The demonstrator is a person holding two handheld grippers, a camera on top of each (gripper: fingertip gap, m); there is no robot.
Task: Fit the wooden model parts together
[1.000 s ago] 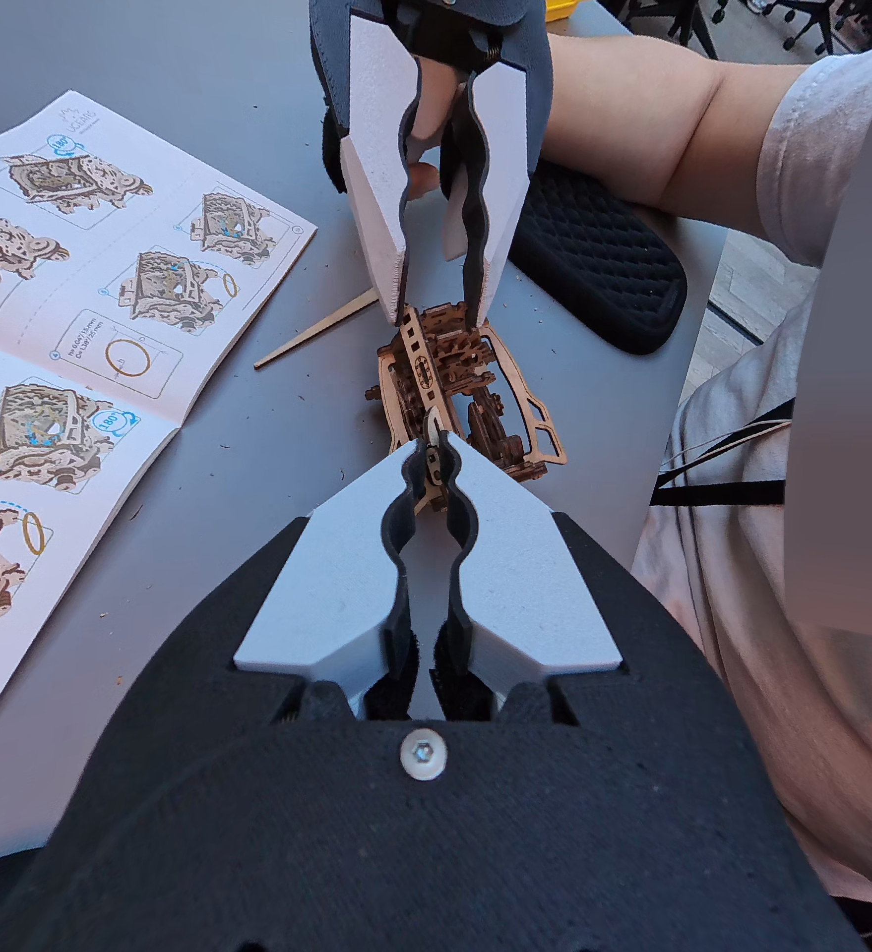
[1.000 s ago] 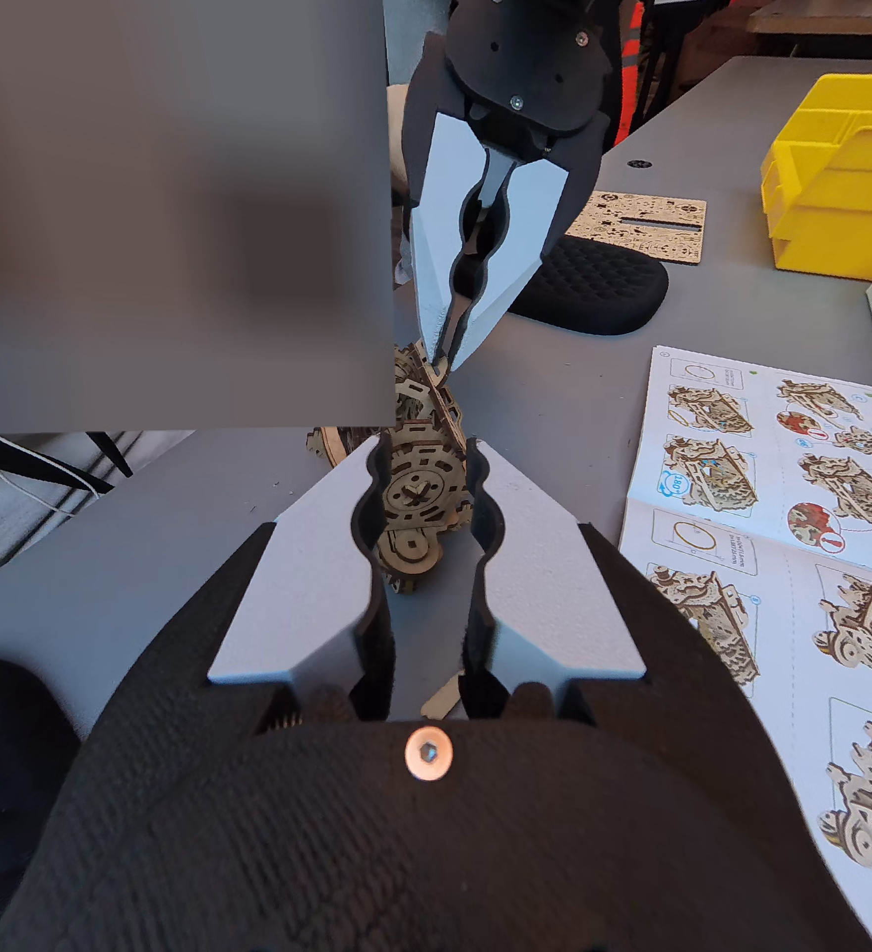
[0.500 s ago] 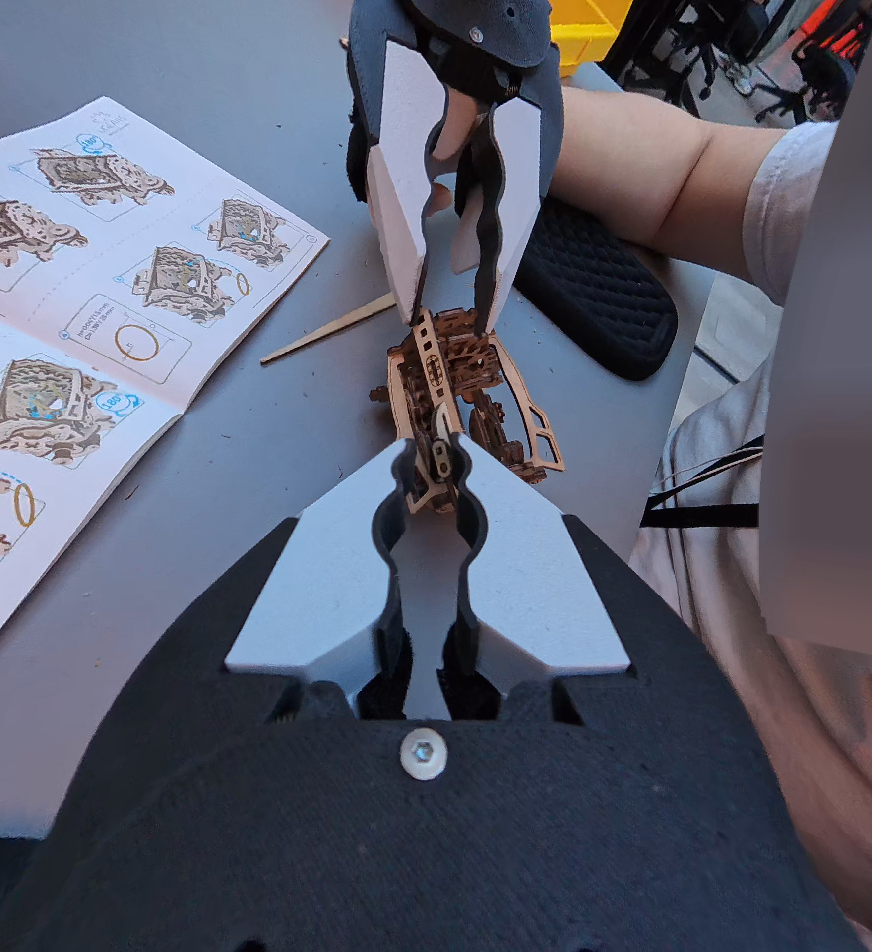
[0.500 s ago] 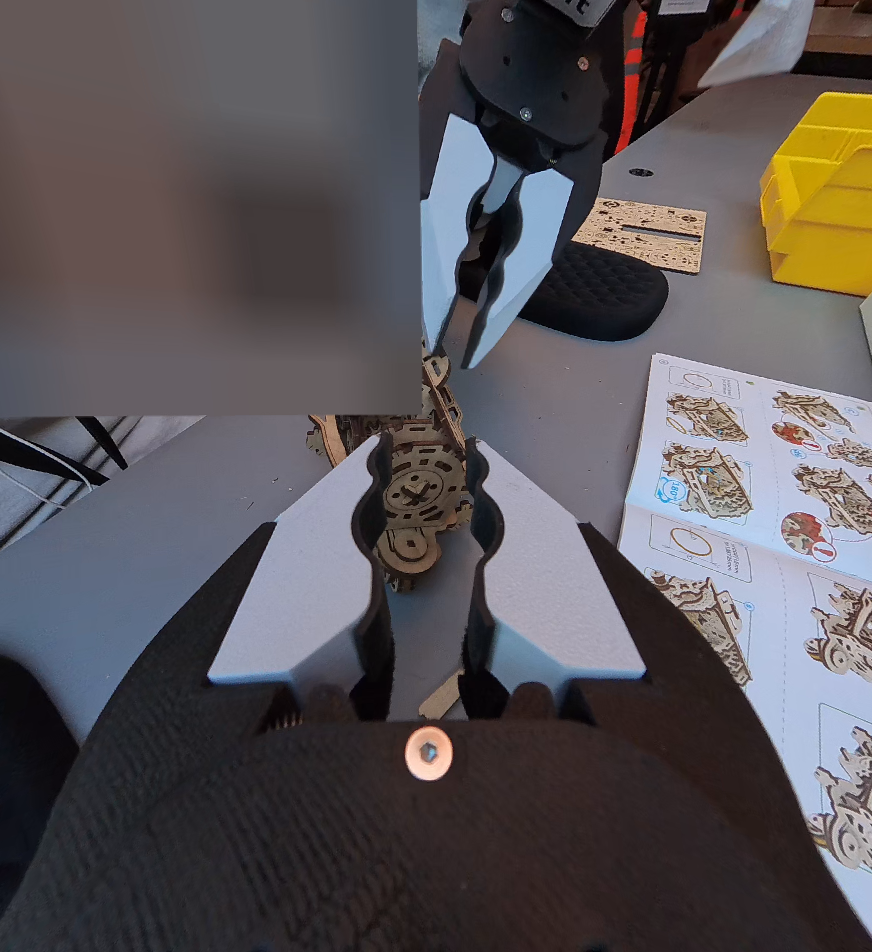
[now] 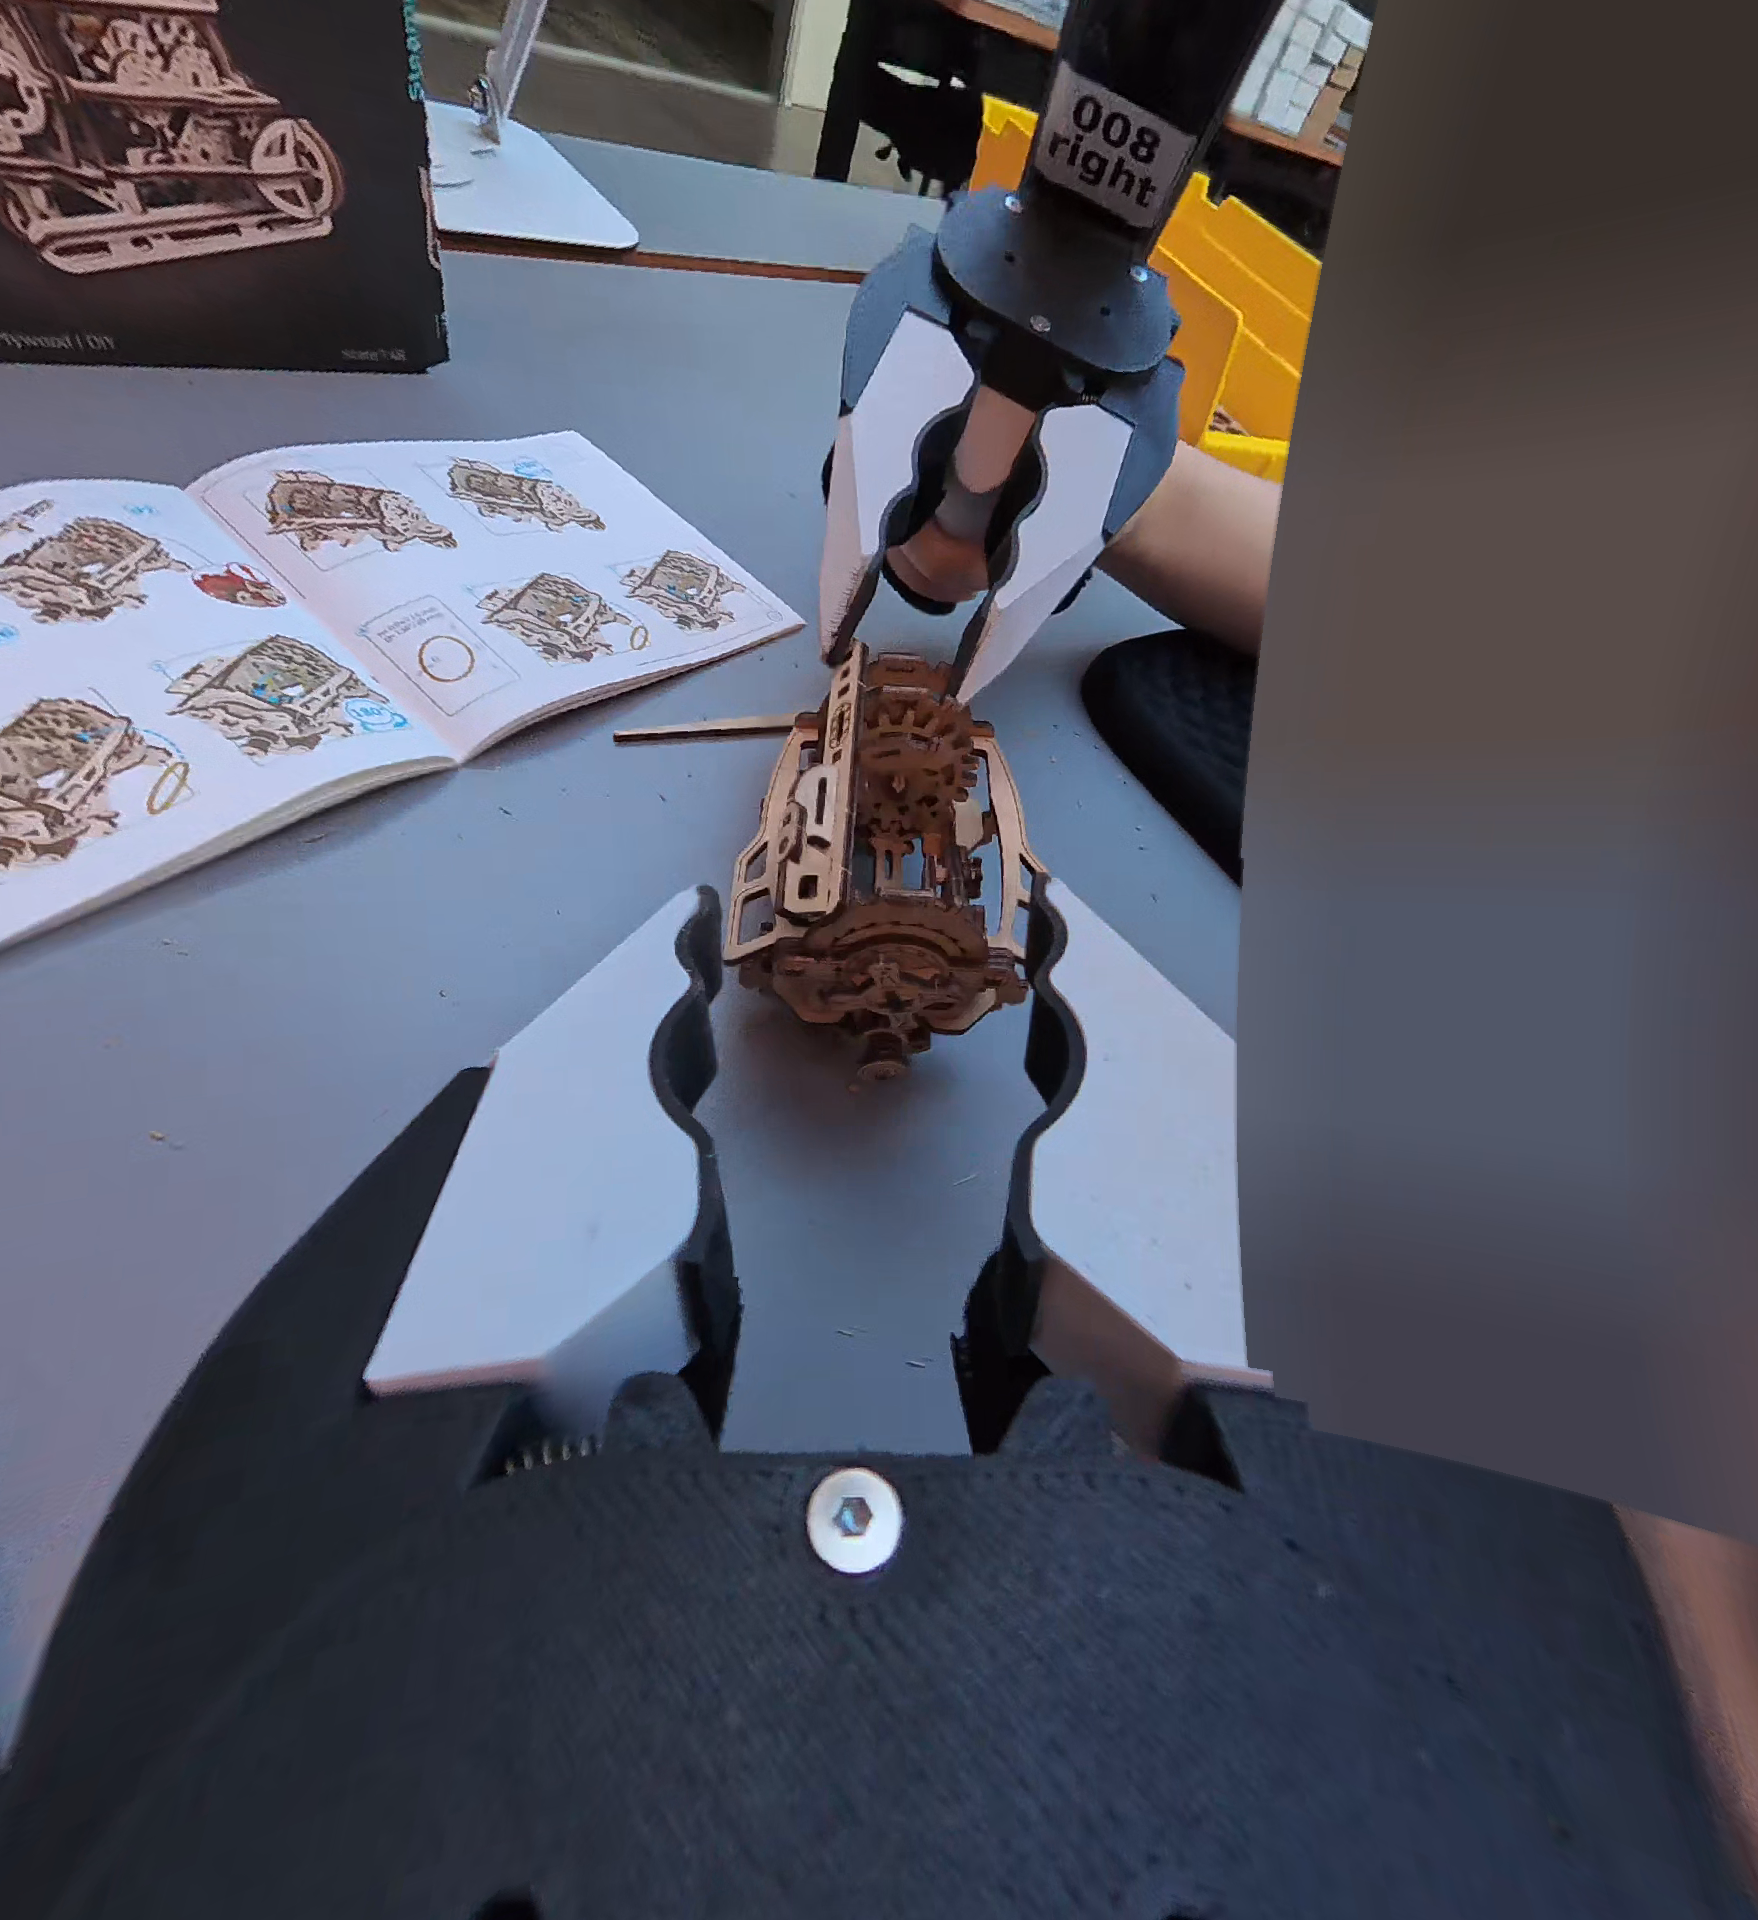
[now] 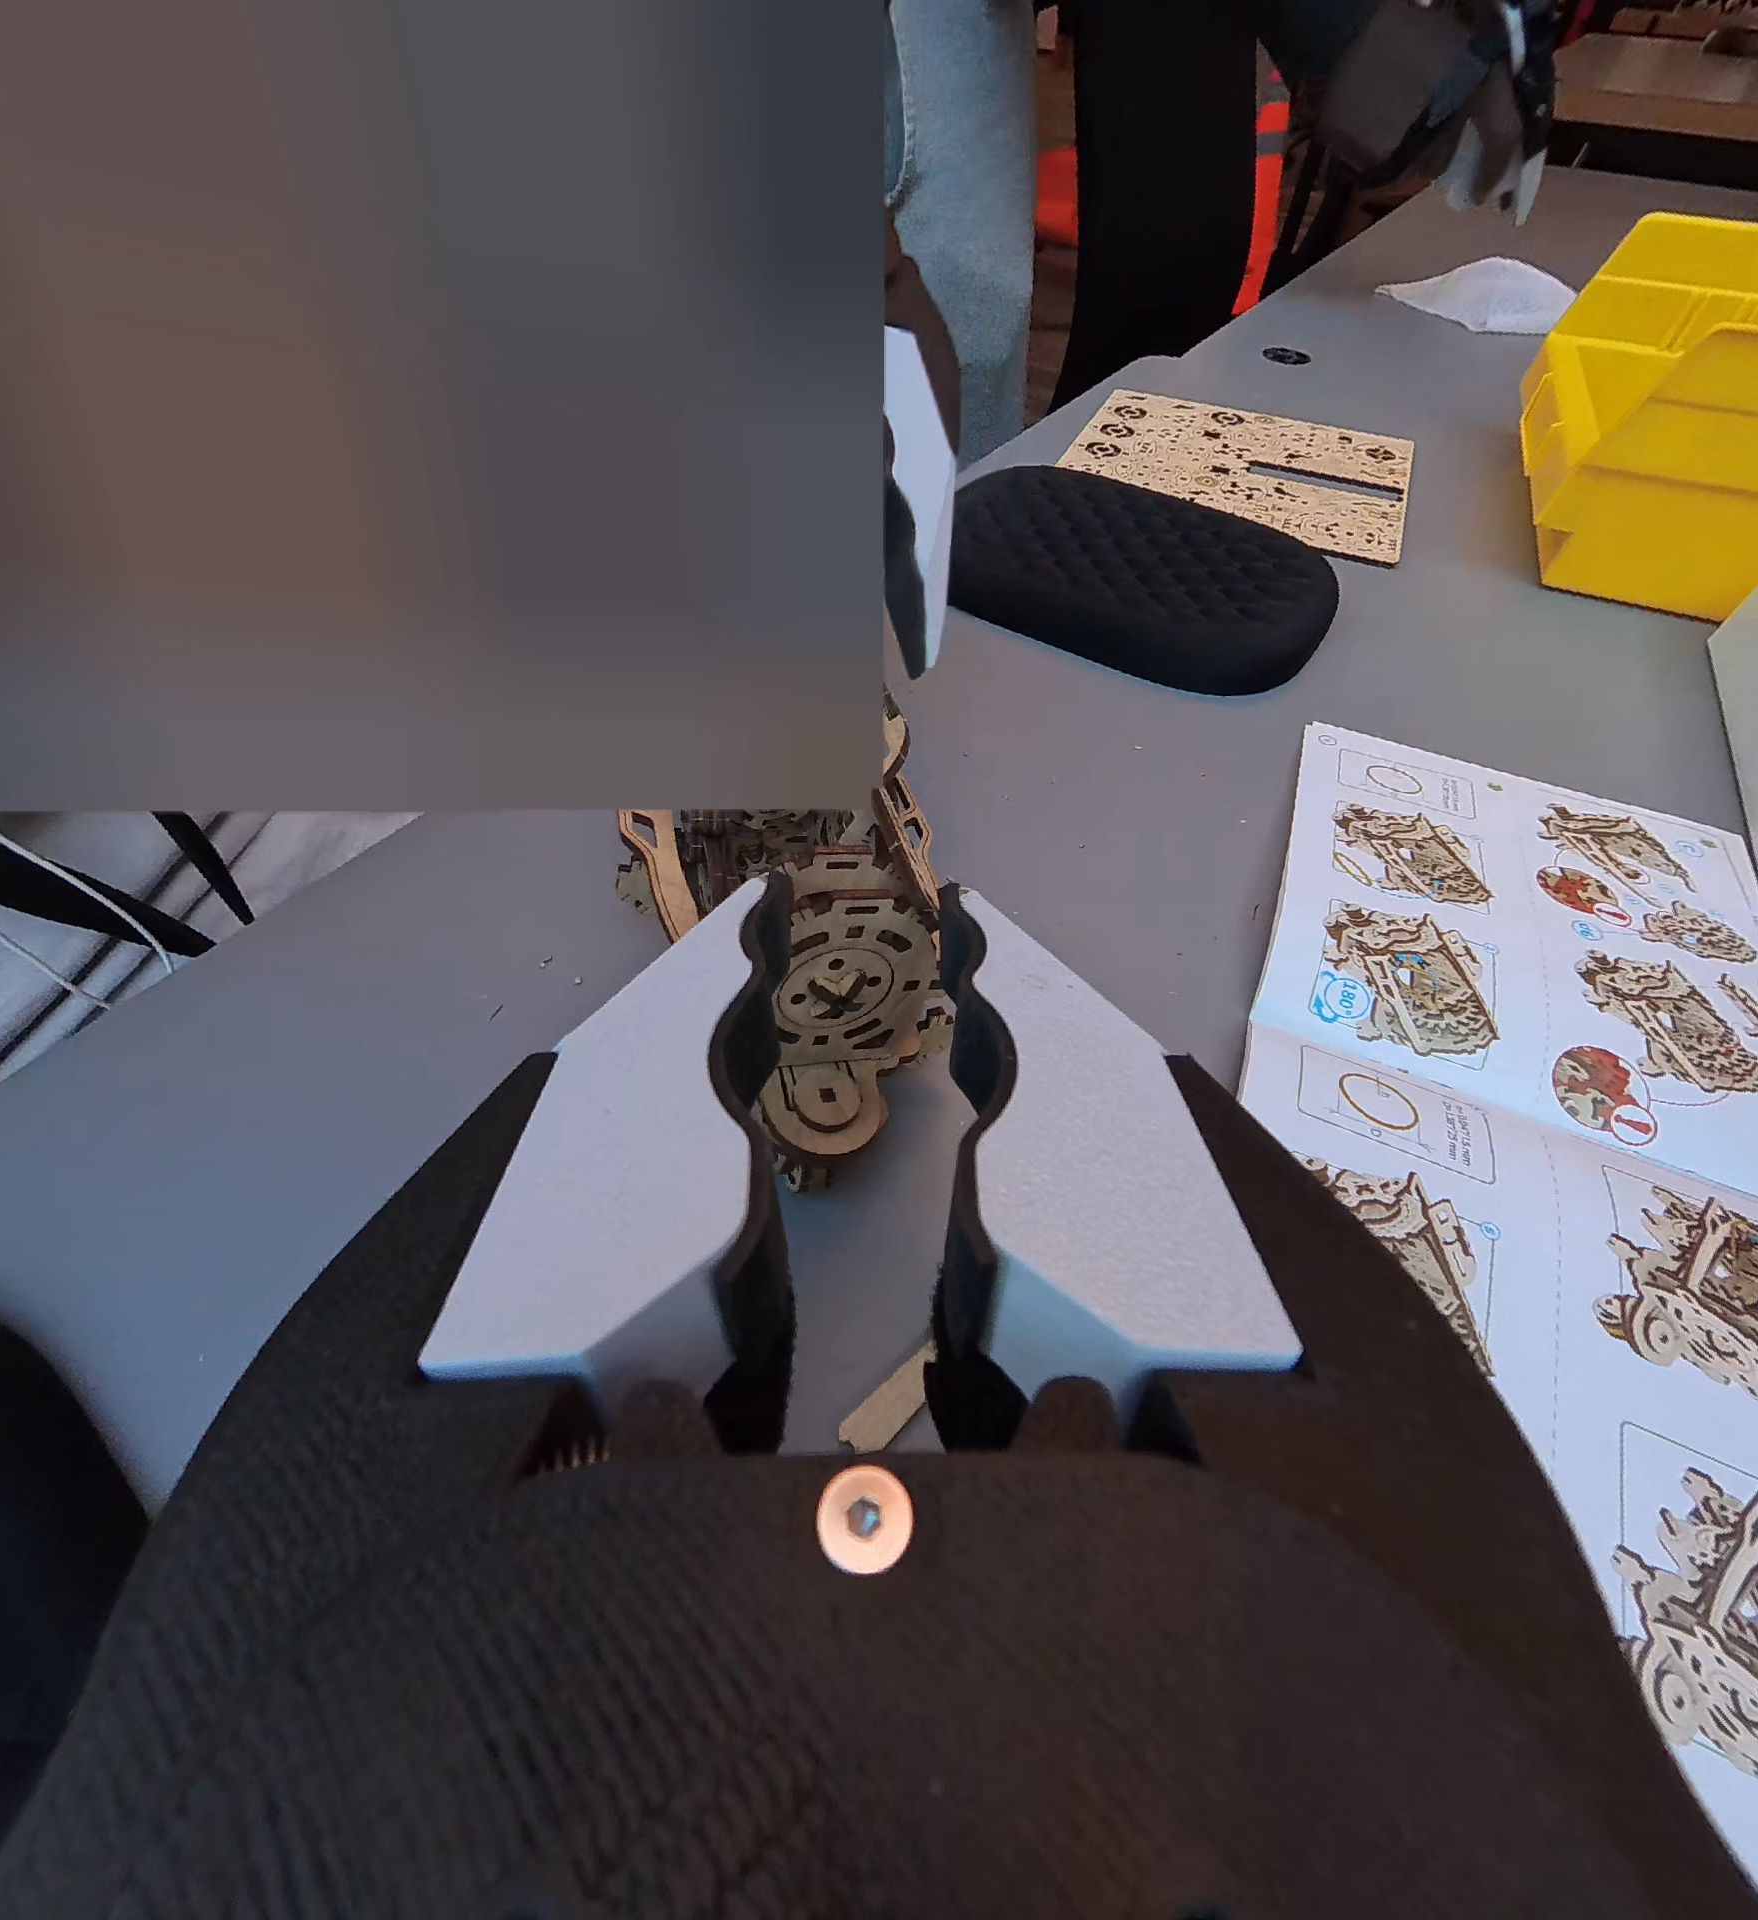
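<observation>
**Wooden model mostly built, one end pinched, other side let go**

The left hand-held gripper is seen spread wide, nothing clamped, with its two tips straddling the near end of the wooden model and apparently just beside the side frames rather than pressing on them. The right hand-held gripper is narrowed around the round wheel-like face at the opposite end of the model; the pads look to be touching it, so it's read as a grip on the model, though how firm can't be told. From the left wrist view the same gripper's tips are seen coming down onto the far top edge.

The model itself is parked on the grey tabletop, close to the edge nearest the person, resting on its underside with gears and side frames already slotted in. So a good chunk of the build is judged done. What's left can't be pinned down exactly, but a thin wooden stick is lying loose just behind the model, and a partly punched-out sheet of wooden parts sits farther off beside a black pad, so more pieces are probably still to be fitted.

Farther out, an open instruction booklet is spread flat, the kit box is stood up behind it, and yellow bins are stacked at the far side.
</observation>
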